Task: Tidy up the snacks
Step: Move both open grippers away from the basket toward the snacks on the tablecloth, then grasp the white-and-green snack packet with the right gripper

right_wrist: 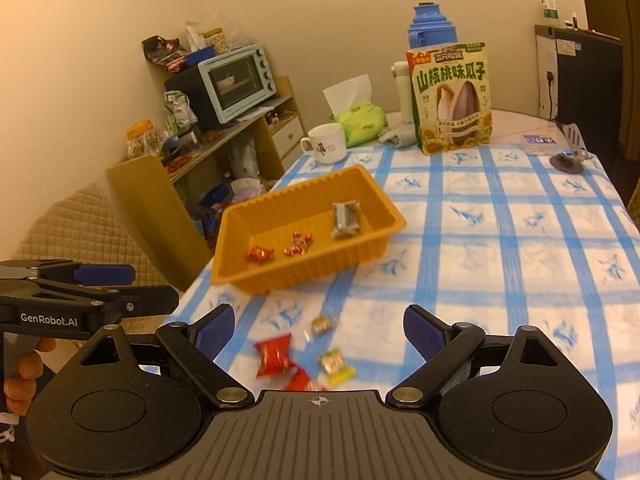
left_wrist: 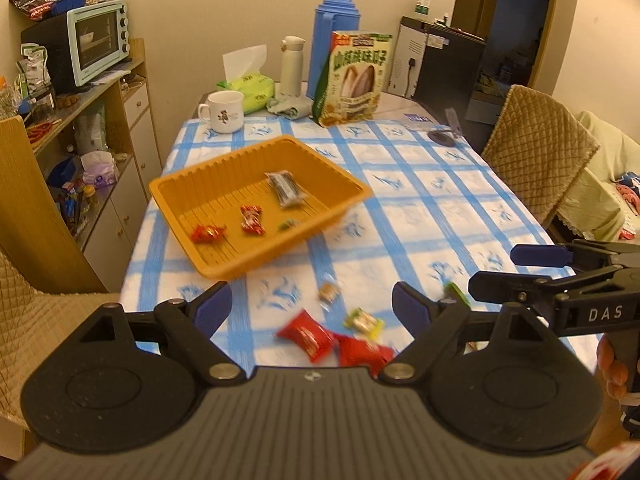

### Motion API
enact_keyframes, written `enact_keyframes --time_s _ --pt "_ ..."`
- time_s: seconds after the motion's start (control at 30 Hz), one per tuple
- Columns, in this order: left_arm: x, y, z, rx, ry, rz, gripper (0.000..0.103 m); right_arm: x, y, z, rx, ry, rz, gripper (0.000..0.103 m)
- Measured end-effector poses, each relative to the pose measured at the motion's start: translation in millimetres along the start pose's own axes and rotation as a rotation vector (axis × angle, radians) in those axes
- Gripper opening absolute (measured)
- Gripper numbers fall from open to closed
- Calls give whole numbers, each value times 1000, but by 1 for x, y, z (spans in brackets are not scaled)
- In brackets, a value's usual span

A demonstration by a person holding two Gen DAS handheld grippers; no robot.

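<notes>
An orange tray [left_wrist: 192,188] [right_wrist: 240,220] sits on the blue-checked tablecloth and holds two red candies [left_wrist: 252,219] [right_wrist: 298,245], a dark wrapped bar [left_wrist: 285,190] [right_wrist: 345,218] and a small green sweet [left_wrist: 289,224]. Loose on the cloth near me lie two red packets [left_wrist: 306,335] [right_wrist: 275,354], a yellow-green packet [left_wrist: 362,322] [right_wrist: 335,365] and a small brown sweet [left_wrist: 329,292] [right_wrist: 322,324]. My left gripper [left_wrist: 310,308] is open and empty above them. My right gripper [right_wrist: 318,326] is open and empty too; it also shows at the right of the left wrist view [left_wrist: 516,276].
At the table's far end stand a sunflower-seed bag [left_wrist: 354,80] [right_wrist: 454,98], a blue thermos [left_wrist: 336,32], a white flask [left_wrist: 291,66], a mug [left_wrist: 224,112] [right_wrist: 326,144] and tissues [left_wrist: 248,88]. A shelf with a toaster oven [left_wrist: 98,40] is left; a quilted chair [left_wrist: 536,148] is right.
</notes>
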State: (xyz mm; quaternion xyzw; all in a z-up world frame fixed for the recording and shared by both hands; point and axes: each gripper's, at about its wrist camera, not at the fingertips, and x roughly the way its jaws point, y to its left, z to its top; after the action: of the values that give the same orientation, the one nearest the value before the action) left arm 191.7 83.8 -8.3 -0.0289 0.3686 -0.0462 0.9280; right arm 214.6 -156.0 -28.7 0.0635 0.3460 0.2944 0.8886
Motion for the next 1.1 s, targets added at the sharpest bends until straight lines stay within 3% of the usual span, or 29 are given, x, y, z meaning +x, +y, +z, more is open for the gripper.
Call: enact_keyframes --time_s 0.53,1.1 --pt "-21 -33 -56 12 48 -17 86 -50 -23 -60 31 52 -55 91" --pt "-2 -32 -87 22 104 -6 86 -43 -51 -99 66 128 -154 91"
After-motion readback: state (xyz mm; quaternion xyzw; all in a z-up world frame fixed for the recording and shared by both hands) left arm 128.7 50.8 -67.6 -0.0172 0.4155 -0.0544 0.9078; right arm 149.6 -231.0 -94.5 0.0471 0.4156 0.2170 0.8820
